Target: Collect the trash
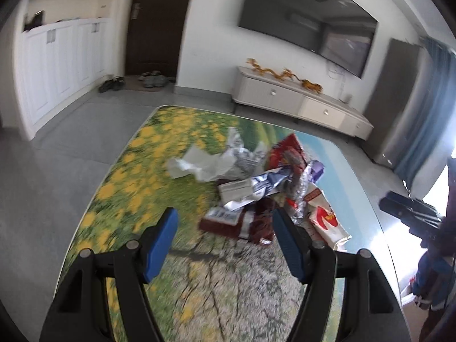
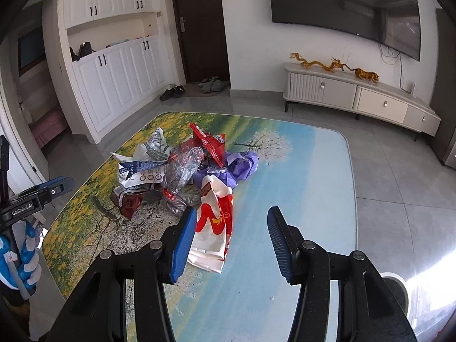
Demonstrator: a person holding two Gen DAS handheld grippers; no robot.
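A heap of trash lies on the printed table (image 2: 299, 199): a white and red bag (image 2: 216, 222), a purple wrapper (image 2: 242, 165), a red packet (image 2: 209, 145), clear crumpled plastic (image 2: 185, 171), white printed wrappers (image 2: 145, 172) and a dark red packet (image 2: 129, 203). My right gripper (image 2: 230, 225) is open above the table, its left finger over the white and red bag. My left gripper (image 1: 225, 222) is open just short of the heap, over the dark red packet (image 1: 228, 222). The white and red bag (image 1: 325, 216) and white paper (image 1: 199, 165) also show there.
A low white TV cabinet (image 2: 362, 97) with gold dragon figures stands against the far wall under a TV (image 2: 344, 8). White cupboards (image 2: 119, 77) and a dark door (image 2: 202, 25) are at the left, with shoes (image 2: 171, 92) on the floor. A round bin (image 2: 397, 285) shows at right.
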